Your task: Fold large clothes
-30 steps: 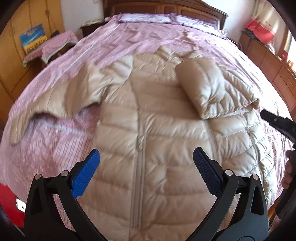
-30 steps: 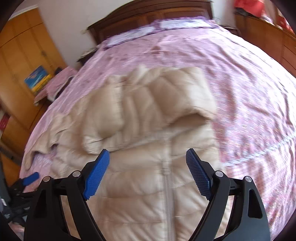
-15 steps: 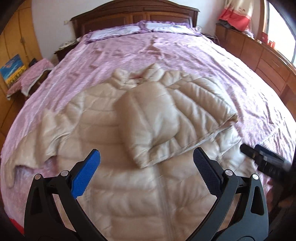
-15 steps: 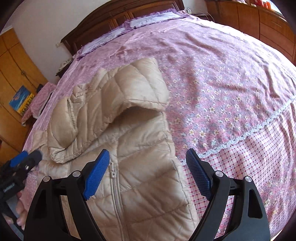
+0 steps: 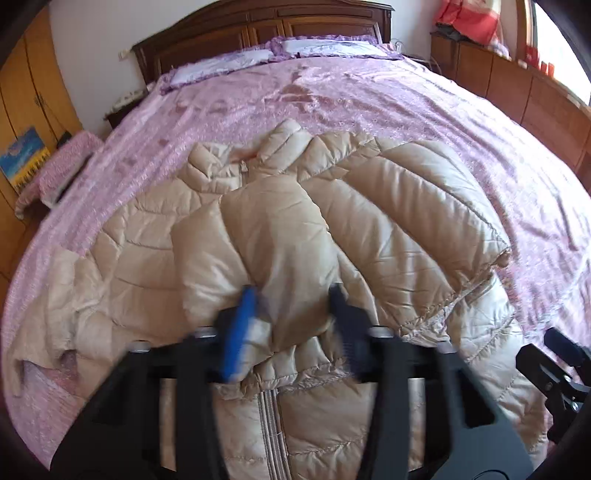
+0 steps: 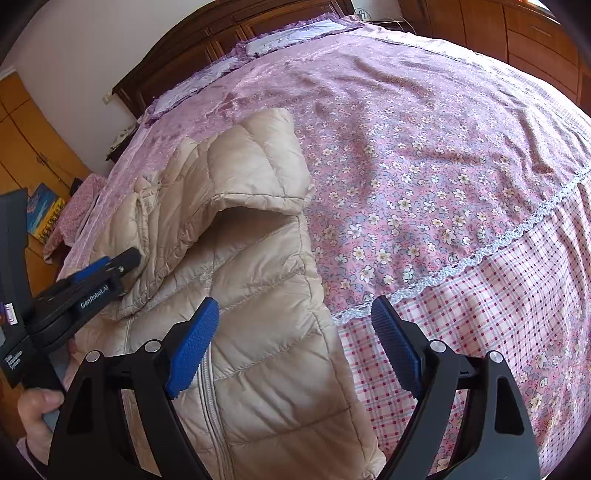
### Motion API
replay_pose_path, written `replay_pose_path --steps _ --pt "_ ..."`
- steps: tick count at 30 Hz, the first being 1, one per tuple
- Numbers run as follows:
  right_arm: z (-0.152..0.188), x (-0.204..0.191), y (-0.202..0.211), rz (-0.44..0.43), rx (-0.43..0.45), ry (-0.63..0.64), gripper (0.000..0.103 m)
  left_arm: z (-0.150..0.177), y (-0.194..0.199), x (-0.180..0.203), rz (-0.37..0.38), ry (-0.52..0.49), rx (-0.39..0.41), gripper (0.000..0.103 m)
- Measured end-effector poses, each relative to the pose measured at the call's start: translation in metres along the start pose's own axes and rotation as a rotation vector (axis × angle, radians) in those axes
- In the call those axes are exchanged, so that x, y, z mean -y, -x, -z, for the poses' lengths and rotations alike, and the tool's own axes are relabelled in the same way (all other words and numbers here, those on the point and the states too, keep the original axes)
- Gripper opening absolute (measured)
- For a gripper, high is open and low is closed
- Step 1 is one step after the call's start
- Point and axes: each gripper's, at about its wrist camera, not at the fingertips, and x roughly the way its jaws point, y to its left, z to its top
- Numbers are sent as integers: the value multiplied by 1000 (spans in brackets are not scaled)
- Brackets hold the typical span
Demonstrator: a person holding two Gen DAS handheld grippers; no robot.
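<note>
Beige quilted jacket; pink floral bedspread, checked skirt.

A bedroom in a private home: a wide double bed fills the room, spread with a pink floral coverlet edged in pale lace above a checked valance. Two pillows in purple-frilled cases lie against a dark carved wooden headboard. Honey-coloured wooden wardrobe doors line one wall, and a low run of wooden cabinets stands along the window side, with red fabric piled at its far end. Beside the bed, a small stand draped in pink patterned cloth sits near a blue-and-yellow picture book. Daylight enters from the window side.
</note>
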Motion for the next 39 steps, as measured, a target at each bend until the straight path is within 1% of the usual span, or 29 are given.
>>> replay_pose_path --steps 1,2,3,5,7,9,10,11,14,17,20,22,26,29,32,34,35,36,37,38,39 --pt "0 0 0 1 1 0 82 0 2 -6 27 15 0 17" --pt "0 0 0 4 2 0 82 -1 3 -11 38 30 3 13" --pt "0 0 -1 7 1 0 82 -2 6 -16 46 43 8 11" --pt "-1 1 -1 7 -1 -2 82 -7 11 -30 54 69 28 9" --pt "-2 -1 -2 8 0 1 82 -12 16 -45 48 93 48 9" --pt "-3 -3 -3 10 2 6 82 -19 20 -68 29 130 66 7" --pt "-4 -3 -4 11 2 7 82 -20 20 -74 23 139 68 6" --pt "-5 -4 -5 11 1 7 82 -22 19 -89 13 162 69 5" --pt "-6 -5 -8 13 -4 11 82 -23 15 -115 -9 205 63 4" --pt "-5 -8 -12 16 -10 17 82 -21 5 -142 -53 241 47 4" --pt "-4 -9 -16 17 -17 24 82 -17 -8 -162 -75 266 23 4" --pt "-3 -9 -19 19 -25 27 82 -12 -20 -176 -85 299 -4 4" --pt "0 -9 -24 25 -38 26 82 0 -44 -197 -87 361 -64 4" --pt "2 -9 -26 29 -44 27 82 11 -59 -206 -89 386 -104 4" --pt "3 -10 -27 34 -45 33 82 19 -66 -210 -74 398 -123 4" --pt "3 -10 -27 35 -45 34 82 21 -64 -210 -65 395 -114 5" --pt "3 -10 -27 35 -45 35 82 21 -61 -210 -53 387 -110 6" --pt "3 -10 -27 35 -46 36 82 21 -58 -210 -39 381 -108 14" --pt "3 -10 -27 34 -45 34 82 22 -54 -210 -27 379 -105 19" --pt "3 -11 -27 34 -45 34 82 23 -47 -210 -22 380 -98 30" --pt "3 -10 -27 33 -45 32 82 25 -40 -212 -18 381 -86 37"
